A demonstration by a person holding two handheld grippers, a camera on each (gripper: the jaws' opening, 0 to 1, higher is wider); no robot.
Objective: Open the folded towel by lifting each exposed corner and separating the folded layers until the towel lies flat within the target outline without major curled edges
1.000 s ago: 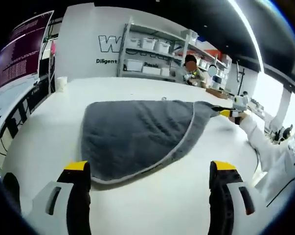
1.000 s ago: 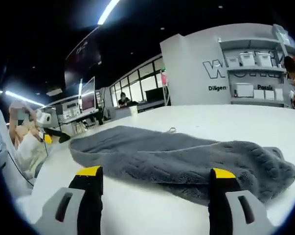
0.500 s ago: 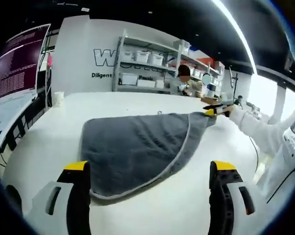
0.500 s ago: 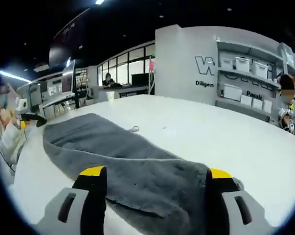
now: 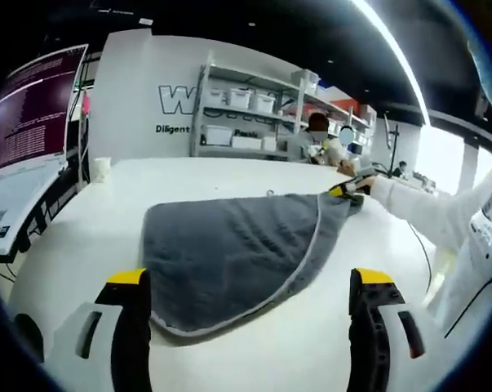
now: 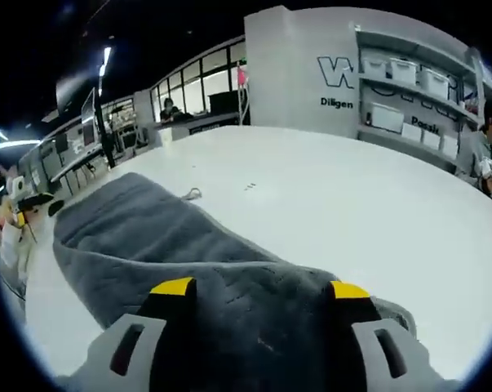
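My left hand-held gripper (image 5: 250, 282) hovers w/ jaws spread above the white surface (image 5: 82, 220), just before the folded grey fleece towel (image 5: 229, 245). My right hand-held gripper (image 6: 262, 287) has the towel's far corner between its jaws, gripping the cloth. Behind stands a white shelf w/ boxes (image 5: 246, 110).

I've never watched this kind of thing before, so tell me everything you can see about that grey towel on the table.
The grey towel looks plush and quilted, with a lighter piped edge. It lies folded on the white table, one layer over another, with a rounded near edge. The right hand-held gripper is at its far corner; in the right gripper view the cloth bunches between its jaws, though a firm grip is unclear. The left hand-held gripper hovers open, apart from it.
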